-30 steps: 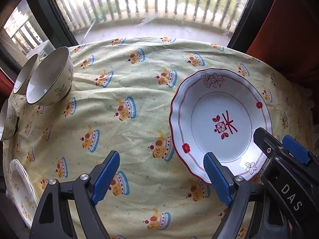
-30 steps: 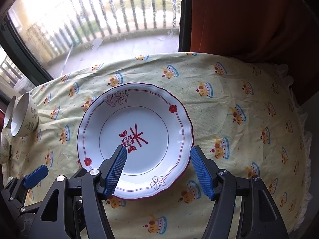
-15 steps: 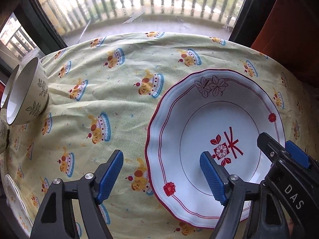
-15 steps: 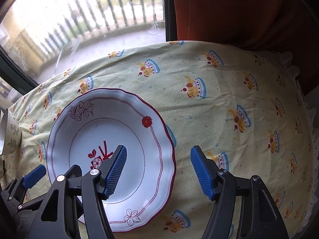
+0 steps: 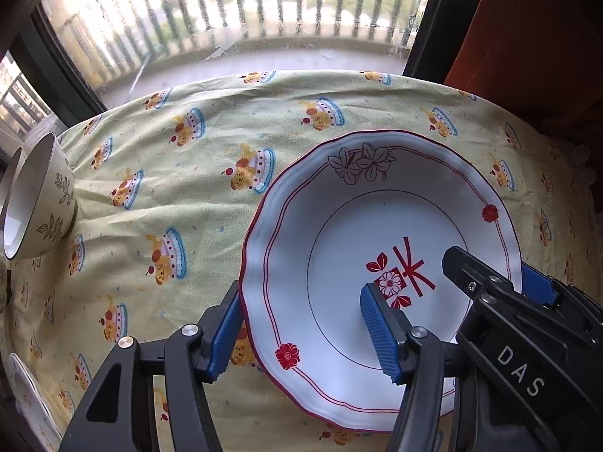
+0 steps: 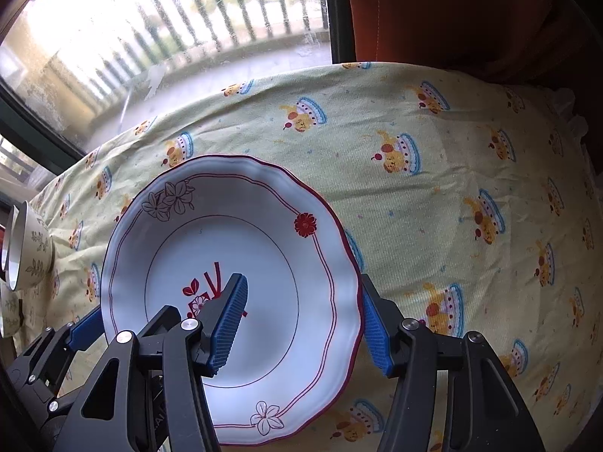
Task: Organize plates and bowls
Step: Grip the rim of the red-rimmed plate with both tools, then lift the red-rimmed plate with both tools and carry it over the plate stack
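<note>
Left claw (image 5: pixel 301 333) and right claw (image 6: pixel 303 326), both wide open, straddle opposite rims of the plate (image 5: pixel 339 226).

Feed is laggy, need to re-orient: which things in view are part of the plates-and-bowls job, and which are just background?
Part of the job:
- red-rimmed floral plate, straddled at opposite rims by left gripper and right gripper, both open
- leaf-patterned bowls, far left
- second plate, left edge

Background:
- cake-print tablecloth
- orange curtain
- window

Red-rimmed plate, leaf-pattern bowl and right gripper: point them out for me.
red-rimmed plate (image 5: pixel 339 233), left wrist view, bare inner slope.
leaf-pattern bowl (image 5: pixel 56 207), left wrist view, outer wall.
right gripper (image 6: pixel 301 320), right wrist view, midway between fingers straddling the plate's rim.
</note>
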A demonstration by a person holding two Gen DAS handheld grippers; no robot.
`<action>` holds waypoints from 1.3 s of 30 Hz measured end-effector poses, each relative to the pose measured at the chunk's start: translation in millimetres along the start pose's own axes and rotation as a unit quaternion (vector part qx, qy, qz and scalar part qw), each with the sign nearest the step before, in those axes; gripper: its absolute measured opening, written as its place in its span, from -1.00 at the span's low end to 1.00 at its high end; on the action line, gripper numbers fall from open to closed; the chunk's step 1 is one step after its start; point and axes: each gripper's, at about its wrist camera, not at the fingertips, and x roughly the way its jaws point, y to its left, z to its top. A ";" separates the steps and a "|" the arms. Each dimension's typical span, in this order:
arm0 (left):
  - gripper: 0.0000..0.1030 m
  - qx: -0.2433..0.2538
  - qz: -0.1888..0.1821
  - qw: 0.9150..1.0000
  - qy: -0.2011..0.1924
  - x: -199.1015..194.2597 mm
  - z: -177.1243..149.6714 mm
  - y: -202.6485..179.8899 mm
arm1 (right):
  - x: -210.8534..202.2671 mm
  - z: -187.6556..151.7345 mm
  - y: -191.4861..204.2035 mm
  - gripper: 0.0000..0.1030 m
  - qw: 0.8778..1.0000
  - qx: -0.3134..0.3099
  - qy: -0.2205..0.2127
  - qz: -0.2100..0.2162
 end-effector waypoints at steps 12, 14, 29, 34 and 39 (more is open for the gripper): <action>0.21 0.004 0.015 1.000 0.013 -16.4 -38.2 20.4 | -17.2 -36.1 13.5 0.09 1.000 -0.024 0.016 -0.005; 0.21 0.003 0.020 1.000 0.019 -19.9 -47.5 27.1 | -19.9 -46.5 19.4 0.09 0.999 -0.030 0.021 -0.004; 0.21 -0.031 0.040 0.997 0.056 -37.7 -113.7 86.4 | -35.4 -118.2 79.8 0.09 0.994 -0.077 0.072 0.007; 0.21 -0.040 0.025 0.997 0.055 -40.0 -115.1 93.6 | -32.3 -120.1 86.9 0.09 0.994 -0.082 0.077 0.007; 0.20 -0.059 0.013 0.997 0.048 -36.1 -105.2 108.9 | -31.9 -107.5 92.0 0.08 0.994 -0.095 0.059 -0.002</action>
